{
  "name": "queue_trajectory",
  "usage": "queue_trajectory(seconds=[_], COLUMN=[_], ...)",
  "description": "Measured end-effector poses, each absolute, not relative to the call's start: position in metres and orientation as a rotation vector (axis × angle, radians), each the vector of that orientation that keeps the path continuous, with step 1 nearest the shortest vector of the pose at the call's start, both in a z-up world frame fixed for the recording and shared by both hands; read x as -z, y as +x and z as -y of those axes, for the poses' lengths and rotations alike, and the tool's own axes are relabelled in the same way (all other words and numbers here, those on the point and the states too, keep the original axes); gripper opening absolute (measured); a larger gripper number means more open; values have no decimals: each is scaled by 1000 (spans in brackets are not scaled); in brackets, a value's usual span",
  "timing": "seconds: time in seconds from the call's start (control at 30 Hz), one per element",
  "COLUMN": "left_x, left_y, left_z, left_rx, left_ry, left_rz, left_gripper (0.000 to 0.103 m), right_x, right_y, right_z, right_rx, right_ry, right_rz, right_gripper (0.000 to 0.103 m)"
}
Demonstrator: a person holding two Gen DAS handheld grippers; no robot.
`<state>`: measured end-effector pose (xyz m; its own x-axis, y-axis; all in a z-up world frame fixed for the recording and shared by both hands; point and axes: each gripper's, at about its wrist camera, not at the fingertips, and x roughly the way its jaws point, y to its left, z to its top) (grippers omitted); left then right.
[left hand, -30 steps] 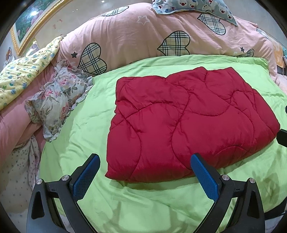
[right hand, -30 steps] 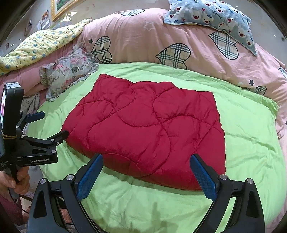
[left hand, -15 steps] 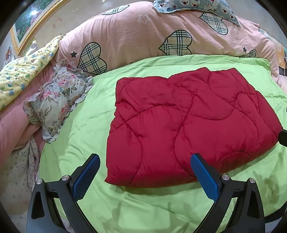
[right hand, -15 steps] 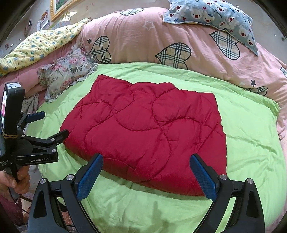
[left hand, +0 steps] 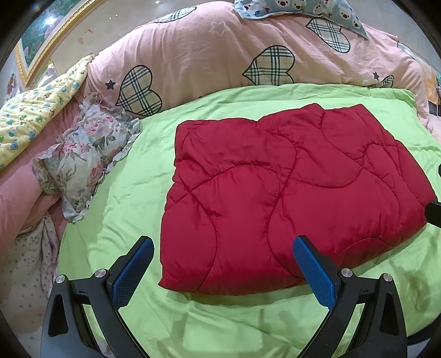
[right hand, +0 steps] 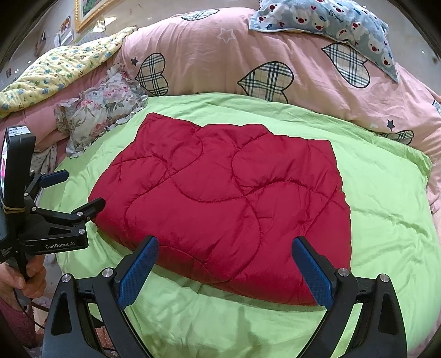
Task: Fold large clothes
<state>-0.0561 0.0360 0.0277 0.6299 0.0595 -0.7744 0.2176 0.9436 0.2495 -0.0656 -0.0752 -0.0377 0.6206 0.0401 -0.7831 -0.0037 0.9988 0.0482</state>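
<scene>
A red quilted garment (left hand: 289, 198) lies folded into a thick rectangle on a lime green cover (left hand: 115, 198); it also shows in the right wrist view (right hand: 228, 203). My left gripper (left hand: 223, 264) is open and empty, held above the garment's near left corner. My right gripper (right hand: 226, 264) is open and empty, held above the garment's near edge. The left gripper also shows from the side in the right wrist view (right hand: 80, 190), open, just off the garment's left edge.
A pink duvet with plaid hearts (right hand: 248, 60) is heaped behind the green cover (right hand: 386, 192). A floral pillow (left hand: 82, 157) lies at the left, a yellow printed blanket (left hand: 35, 115) beyond it. A blue bear-print pillow (right hand: 330, 22) sits on the duvet.
Both grippers have drawn back a little from the garment and stay open. The garment has not moved.
</scene>
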Motion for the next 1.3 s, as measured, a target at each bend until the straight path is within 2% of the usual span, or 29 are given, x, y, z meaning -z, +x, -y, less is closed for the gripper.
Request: queue_trajectory(seconds=[1.3], left_x=[-22], left_y=[-41], left_z=[-39], left_rx=[101], left_ry=[285], left_rz=[-906], left_gripper=[102], right_x=[51], right_y=[-53], right_z=[85], right_rx=[-8], right_ry=[74], right_rz=[-915], right_gripper=[98])
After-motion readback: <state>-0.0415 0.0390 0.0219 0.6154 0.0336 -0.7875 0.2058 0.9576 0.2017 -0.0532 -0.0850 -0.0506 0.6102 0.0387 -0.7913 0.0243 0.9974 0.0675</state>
